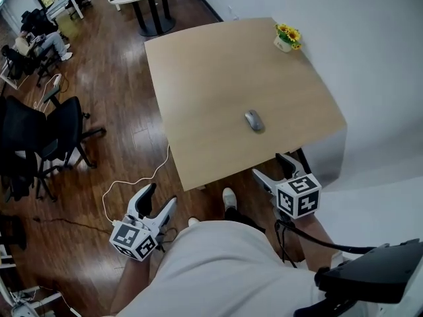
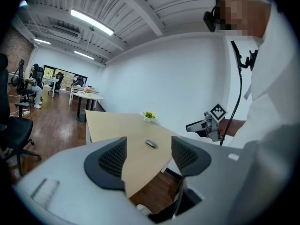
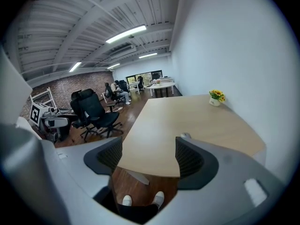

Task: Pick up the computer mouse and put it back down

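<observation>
The small grey rounded computer mouse [image 1: 254,120] lies on the pale wooden desk [image 1: 218,78] near its front edge, the left gripper [image 1: 157,200] and right gripper [image 1: 273,169] both well short, fingers spread and empty; an off-centre pinch on its slick shell might skid it off.

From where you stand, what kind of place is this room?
Most likely an open-plan office: black swivel chairs, a light wooden table that carries a computer mouse and a small pot of yellow flowers, and people seated farther back.
</observation>
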`<move>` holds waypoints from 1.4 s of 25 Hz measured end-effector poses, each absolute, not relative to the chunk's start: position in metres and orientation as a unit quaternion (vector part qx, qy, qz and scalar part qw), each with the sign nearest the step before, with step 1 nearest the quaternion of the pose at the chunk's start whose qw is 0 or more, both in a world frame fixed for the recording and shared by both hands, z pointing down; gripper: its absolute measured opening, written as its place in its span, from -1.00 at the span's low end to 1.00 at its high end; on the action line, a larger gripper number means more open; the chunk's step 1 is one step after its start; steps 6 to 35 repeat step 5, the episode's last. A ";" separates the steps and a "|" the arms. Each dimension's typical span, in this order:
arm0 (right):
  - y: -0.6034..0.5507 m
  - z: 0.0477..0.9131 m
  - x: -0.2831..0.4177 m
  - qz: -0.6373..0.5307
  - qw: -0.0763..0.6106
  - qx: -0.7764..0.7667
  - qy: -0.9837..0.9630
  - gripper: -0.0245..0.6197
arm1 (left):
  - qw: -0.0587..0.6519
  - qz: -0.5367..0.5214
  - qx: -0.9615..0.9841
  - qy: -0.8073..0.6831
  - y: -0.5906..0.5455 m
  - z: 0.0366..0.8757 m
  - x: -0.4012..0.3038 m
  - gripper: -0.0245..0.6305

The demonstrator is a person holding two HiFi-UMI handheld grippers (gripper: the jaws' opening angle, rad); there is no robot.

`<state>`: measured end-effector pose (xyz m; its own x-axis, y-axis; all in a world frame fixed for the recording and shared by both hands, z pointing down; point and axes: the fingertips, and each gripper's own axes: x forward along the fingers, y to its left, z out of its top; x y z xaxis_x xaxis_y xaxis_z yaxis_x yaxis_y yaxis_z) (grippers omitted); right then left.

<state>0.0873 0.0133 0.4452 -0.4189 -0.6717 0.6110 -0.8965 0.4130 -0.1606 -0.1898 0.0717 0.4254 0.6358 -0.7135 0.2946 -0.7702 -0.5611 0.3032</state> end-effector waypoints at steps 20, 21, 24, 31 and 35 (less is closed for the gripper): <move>0.023 0.441 0.091 0.238 0.233 0.493 -0.804 0.20 | 0.208 0.066 0.881 -0.421 0.078 0.422 -0.191 -0.07; 0.023 0.441 0.091 0.238 0.233 0.493 -0.804 0.20 | 0.208 0.066 0.881 -0.421 0.078 0.422 -0.191 -0.07; 0.023 0.441 0.091 0.238 0.233 0.493 -0.804 0.20 | 0.208 0.066 0.881 -0.421 0.078 0.422 -0.191 -0.07; 0.023 0.441 0.091 0.238 0.233 0.493 -0.804 0.20 | 0.208 0.066 0.881 -0.421 0.078 0.422 -0.191 -0.07; 0.023 0.441 0.091 0.238 0.233 0.493 -0.804 0.20 | 0.208 0.066 0.881 -0.421 0.078 0.422 -0.191 -0.07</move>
